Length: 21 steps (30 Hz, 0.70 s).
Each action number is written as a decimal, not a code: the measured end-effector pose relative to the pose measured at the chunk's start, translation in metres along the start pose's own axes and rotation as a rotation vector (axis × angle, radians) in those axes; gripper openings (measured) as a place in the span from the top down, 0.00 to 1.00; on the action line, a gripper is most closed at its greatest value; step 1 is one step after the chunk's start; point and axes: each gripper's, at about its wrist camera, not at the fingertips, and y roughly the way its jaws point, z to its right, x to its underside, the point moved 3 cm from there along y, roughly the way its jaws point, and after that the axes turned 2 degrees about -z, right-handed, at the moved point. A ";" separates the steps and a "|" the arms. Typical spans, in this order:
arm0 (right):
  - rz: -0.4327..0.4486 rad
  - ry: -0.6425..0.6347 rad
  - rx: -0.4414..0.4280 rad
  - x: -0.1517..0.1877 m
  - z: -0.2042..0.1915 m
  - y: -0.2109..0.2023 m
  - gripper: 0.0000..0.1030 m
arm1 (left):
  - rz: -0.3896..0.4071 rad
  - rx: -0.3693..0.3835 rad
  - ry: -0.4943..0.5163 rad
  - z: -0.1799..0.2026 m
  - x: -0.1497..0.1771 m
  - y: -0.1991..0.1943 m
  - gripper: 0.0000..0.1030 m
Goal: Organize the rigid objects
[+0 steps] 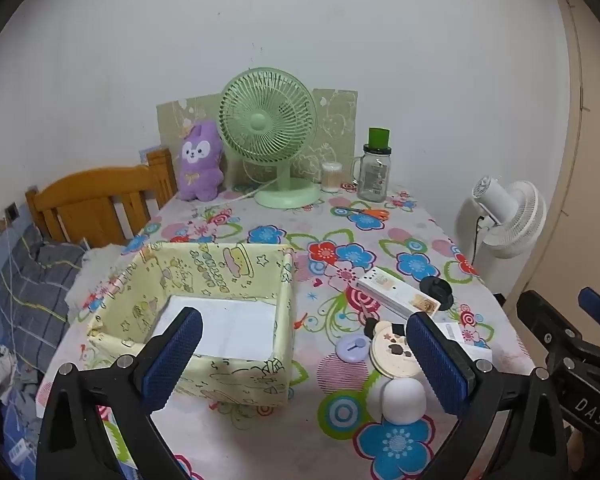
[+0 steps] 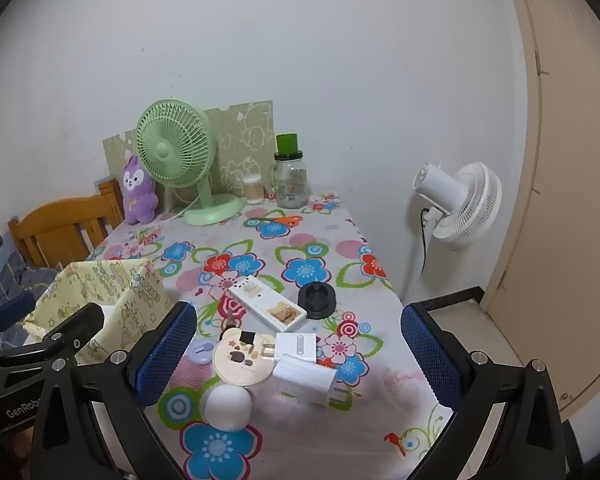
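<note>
A yellow cartoon-print box (image 1: 204, 280) with a white bottom stands open on the floral table; it also shows at the left of the right wrist view (image 2: 100, 288). Small items lie in a cluster to its right: a white egg-shaped object (image 2: 228, 406), a round bear-eared mirror (image 2: 240, 360), a lilac disc (image 2: 202, 350), two white chargers (image 2: 296, 348), a long white remote-like box (image 2: 268, 308) and a black round holder (image 2: 317, 299). My left gripper (image 1: 304, 364) is open above the box's near right corner. My right gripper (image 2: 300, 356) is open above the cluster.
At the table's back stand a green desk fan (image 1: 268, 132), a purple plush (image 1: 200, 160), a cotton-swab jar (image 1: 331, 176) and a glass jar with green lid (image 1: 374, 168). Orange scissors (image 1: 368, 212) lie nearby. A white floor fan (image 2: 460, 204) stands right; a wooden headboard (image 1: 100, 200) left.
</note>
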 end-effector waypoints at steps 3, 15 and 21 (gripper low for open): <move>-0.001 0.000 -0.003 0.000 0.000 0.001 0.00 | -0.026 0.028 -0.021 0.002 0.002 0.004 0.00; 0.001 -0.006 0.002 0.002 -0.002 0.002 0.00 | 0.028 0.009 -0.035 -0.009 -0.001 -0.002 0.00; 0.006 -0.009 -0.002 0.001 -0.002 0.001 0.00 | 0.024 -0.004 -0.031 -0.008 0.001 -0.001 0.00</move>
